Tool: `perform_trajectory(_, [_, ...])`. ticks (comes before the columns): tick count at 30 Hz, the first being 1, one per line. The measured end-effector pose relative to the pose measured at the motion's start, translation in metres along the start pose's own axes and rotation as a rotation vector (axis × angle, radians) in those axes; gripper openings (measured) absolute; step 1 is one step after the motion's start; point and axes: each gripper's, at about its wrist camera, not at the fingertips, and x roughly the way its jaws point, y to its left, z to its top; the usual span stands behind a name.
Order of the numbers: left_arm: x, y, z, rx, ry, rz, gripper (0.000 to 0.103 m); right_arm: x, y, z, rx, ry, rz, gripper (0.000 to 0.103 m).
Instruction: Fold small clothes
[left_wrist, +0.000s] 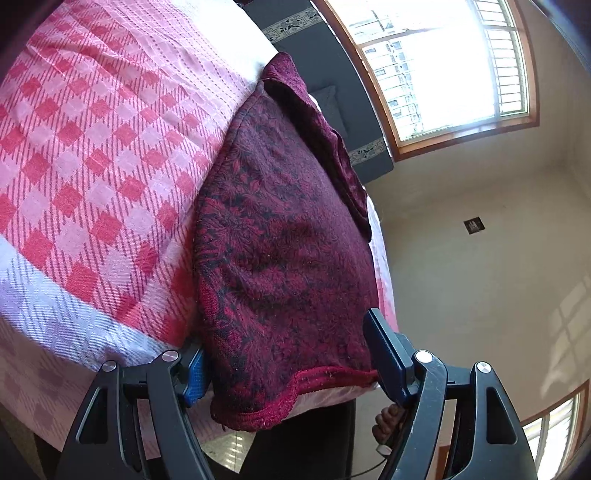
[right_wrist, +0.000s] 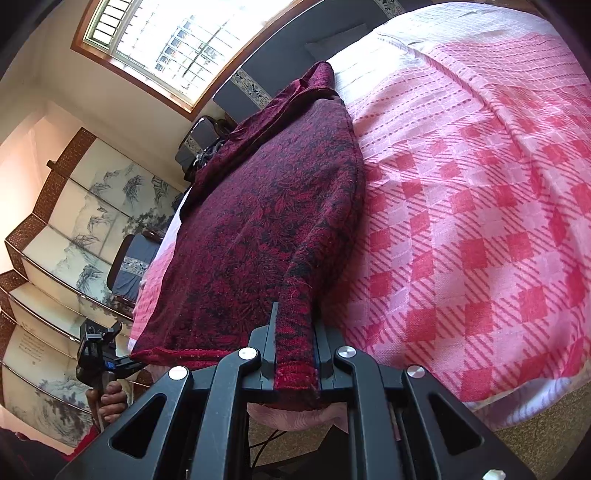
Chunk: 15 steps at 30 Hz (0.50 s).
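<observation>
A dark red garment (left_wrist: 280, 221) with a leaf pattern lies folded lengthwise along the edge of a bed with a pink checked sheet (left_wrist: 92, 147). Its hem end lies between the blue pads (left_wrist: 384, 358) of my left gripper (left_wrist: 286, 339), which stands open around it without squeezing the cloth. In the right wrist view the same garment (right_wrist: 266, 206) runs away from me, and my right gripper (right_wrist: 295, 325) is shut on a raised fold of its near hem corner. The left gripper (right_wrist: 110, 339) shows small at the hem's other corner, held by a hand (right_wrist: 110, 402).
The checked sheet (right_wrist: 461, 184) covers the wide bed beside the garment. A dark headboard (left_wrist: 332, 92) and a bright window (left_wrist: 443, 62) lie beyond. A painted folding screen (right_wrist: 74, 221) and a dark chair (right_wrist: 133, 266) stand past the bed's edge. Floor (right_wrist: 524, 439) shows below.
</observation>
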Motion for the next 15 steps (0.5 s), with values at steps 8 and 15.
perform_trajectory(8, [0.013,-0.011,0.000,0.090,0.031,0.116,0.006,0.001,0.002,0.003,0.024,0.010,-0.054,0.006])
perform_trajectory(15, [-0.009,-0.026,0.002,0.154,-0.052,0.109,0.006,-0.012,0.002,0.003,0.081,-0.023,0.008,0.006])
